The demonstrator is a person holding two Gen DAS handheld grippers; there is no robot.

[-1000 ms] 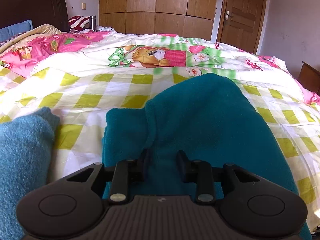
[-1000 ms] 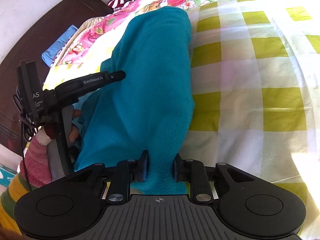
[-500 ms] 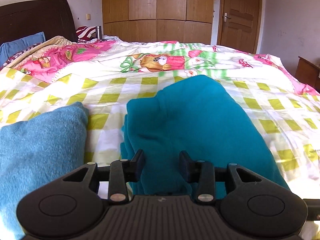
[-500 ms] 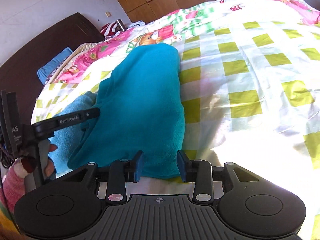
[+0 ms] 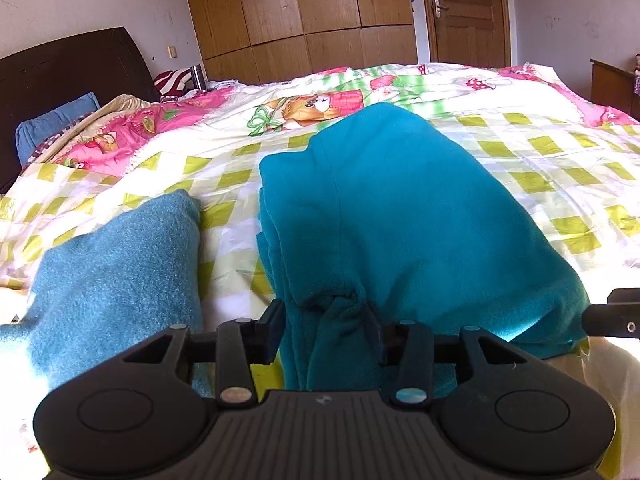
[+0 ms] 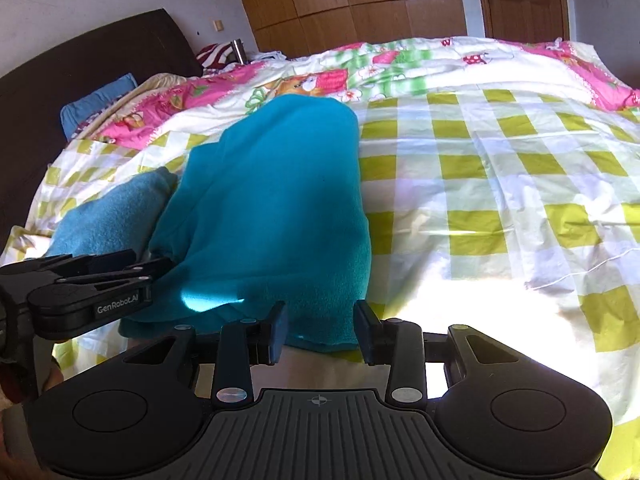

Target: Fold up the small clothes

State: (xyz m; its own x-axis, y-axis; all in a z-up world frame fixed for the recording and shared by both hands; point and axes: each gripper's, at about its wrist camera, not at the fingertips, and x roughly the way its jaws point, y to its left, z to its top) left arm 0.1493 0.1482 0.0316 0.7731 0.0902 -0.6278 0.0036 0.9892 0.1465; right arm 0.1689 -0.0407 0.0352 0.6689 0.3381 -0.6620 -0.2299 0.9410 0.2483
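Both hand-held grippers sit at the bottom centre of their own views, at the near edge of a teal fleece garment (image 5: 400,216) spread on a bed. Left gripper (image 5: 325,332) has its jaws spread fairly wide, with bunched folds of the garment's near left corner lying between them; whether the pads press the cloth cannot be told. Right gripper (image 6: 320,330) also stands wide, its jaws straddling the near right corner, and the fabric there seems to lie loose rather than pinched. From either gripper the garment runs straight ahead, its long axis pointing up the frame toward the cartoon-printed quilt (image 5: 312,108), and it ends in a rounded edge just above frame centre. It rests on a yellow-and-white checked sheet (image 6: 500,184). A lighter blue towel (image 5: 116,272) lies at lower left of the left view, near the garment but apart from it. Neither gripper looks nearer; each is at its own corner, so a lengthwise fold would probably carry the near edge forward.
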